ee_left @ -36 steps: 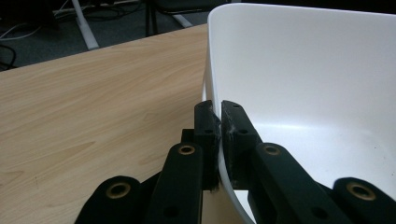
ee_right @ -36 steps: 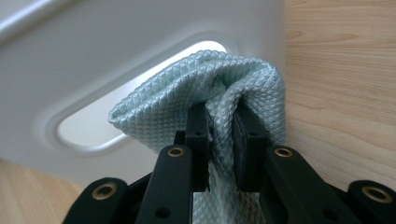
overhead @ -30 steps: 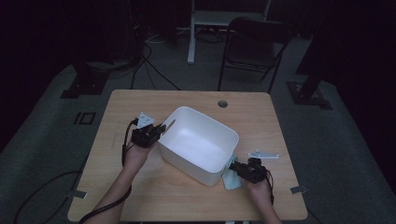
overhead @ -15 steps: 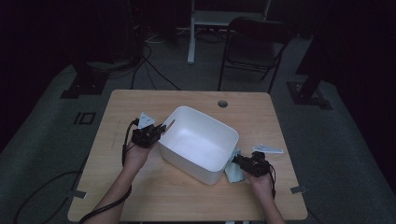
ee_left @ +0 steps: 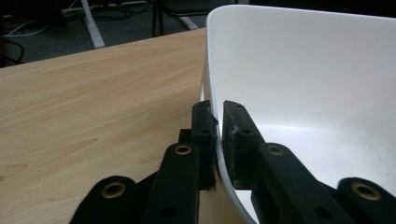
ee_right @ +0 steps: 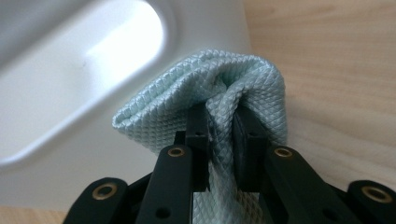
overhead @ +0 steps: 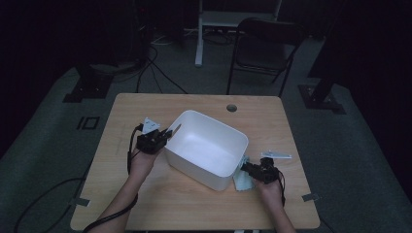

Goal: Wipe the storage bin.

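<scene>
The room lay dim around the wooden table (overhead: 145, 204), its floor nearly black. Light fell from above, brightening the white tub (overhead: 206, 145). In both gripper views the nearest black jaws were softly blurred.
</scene>
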A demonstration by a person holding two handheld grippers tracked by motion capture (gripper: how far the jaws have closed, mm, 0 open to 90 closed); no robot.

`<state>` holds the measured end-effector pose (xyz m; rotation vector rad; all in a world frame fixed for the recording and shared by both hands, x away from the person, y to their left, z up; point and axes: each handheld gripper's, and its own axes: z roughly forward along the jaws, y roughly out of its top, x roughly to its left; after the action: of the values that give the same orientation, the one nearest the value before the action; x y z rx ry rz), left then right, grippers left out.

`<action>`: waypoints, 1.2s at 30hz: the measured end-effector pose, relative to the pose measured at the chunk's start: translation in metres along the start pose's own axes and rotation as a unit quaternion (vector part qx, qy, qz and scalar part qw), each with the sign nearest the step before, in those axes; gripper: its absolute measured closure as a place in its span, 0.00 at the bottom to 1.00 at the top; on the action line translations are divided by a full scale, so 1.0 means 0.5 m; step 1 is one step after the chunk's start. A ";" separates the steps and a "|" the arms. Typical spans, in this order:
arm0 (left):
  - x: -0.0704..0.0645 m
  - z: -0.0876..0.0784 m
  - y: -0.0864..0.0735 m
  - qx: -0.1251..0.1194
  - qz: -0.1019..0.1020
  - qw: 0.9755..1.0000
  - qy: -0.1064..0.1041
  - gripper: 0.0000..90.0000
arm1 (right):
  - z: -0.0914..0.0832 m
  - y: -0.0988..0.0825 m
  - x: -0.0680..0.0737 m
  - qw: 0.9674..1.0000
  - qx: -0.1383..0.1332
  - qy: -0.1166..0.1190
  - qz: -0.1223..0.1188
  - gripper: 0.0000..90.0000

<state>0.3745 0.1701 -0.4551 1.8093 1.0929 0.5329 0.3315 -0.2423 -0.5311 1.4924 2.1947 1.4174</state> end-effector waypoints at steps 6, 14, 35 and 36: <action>-0.010 -0.019 -0.009 0.006 0.012 1.000 -0.007 0.86 | -0.050 0.016 0.002 0.999 -0.038 -0.001 -0.005 0.87; -0.015 -0.050 -0.020 0.018 0.009 0.999 -0.030 0.81 | -0.081 0.016 -0.011 0.998 -0.060 -0.006 0.009 0.86; -0.071 -0.127 -0.065 0.030 0.032 0.998 -0.049 0.62 | -0.093 0.015 -0.012 0.998 -0.069 -0.011 0.010 0.85; -0.076 -0.131 -0.068 0.030 0.036 0.998 -0.049 0.60 | -0.093 0.015 -0.012 0.997 -0.069 -0.011 0.011 0.85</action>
<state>0.2919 0.1757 -0.4499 1.9130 0.9901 0.4538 0.3134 -0.2754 -0.5024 1.4813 2.0284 1.5181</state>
